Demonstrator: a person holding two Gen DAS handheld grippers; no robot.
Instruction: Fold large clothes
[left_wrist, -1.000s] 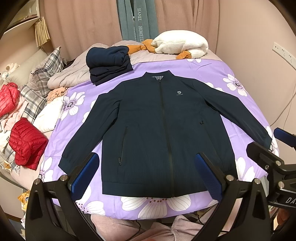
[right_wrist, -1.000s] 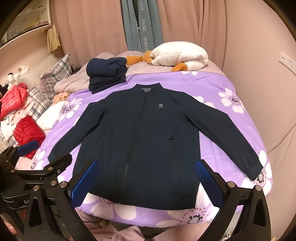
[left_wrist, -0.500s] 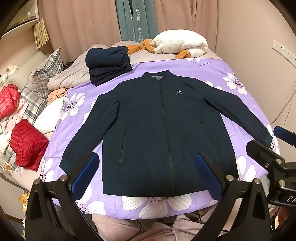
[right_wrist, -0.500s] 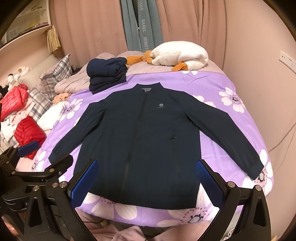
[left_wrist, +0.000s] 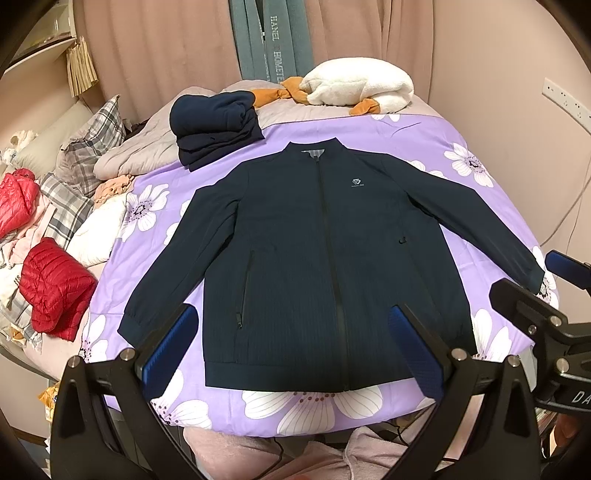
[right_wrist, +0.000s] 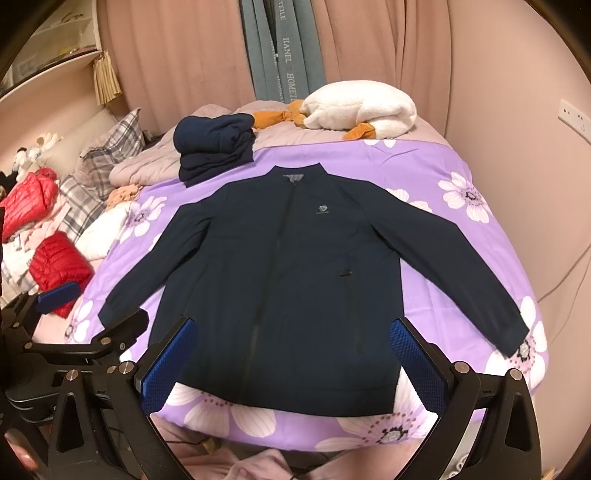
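A dark navy zip jacket (left_wrist: 317, 266) lies flat, front up, sleeves spread, on a purple flowered sheet (left_wrist: 436, 136); it also shows in the right wrist view (right_wrist: 288, 288). My left gripper (left_wrist: 291, 350) is open and empty, held above the jacket's hem near the bed's front edge. My right gripper (right_wrist: 291, 362) is open and empty over the hem too. The right gripper shows at the right of the left wrist view (left_wrist: 546, 306). The left gripper shows at the left of the right wrist view (right_wrist: 74, 332).
A stack of folded navy clothes (left_wrist: 214, 129) sits beyond the jacket's collar. A white blanket (left_wrist: 358, 86) and orange cloth lie at the head of the bed. Red puffer jackets (left_wrist: 55, 288), plaid pillows (left_wrist: 92, 147) and loose clothes lie at the left. Walls stand right and behind.
Both grippers have drifted very slightly; the view of the jacket is almost the same. Nothing was taken hold of or moved.
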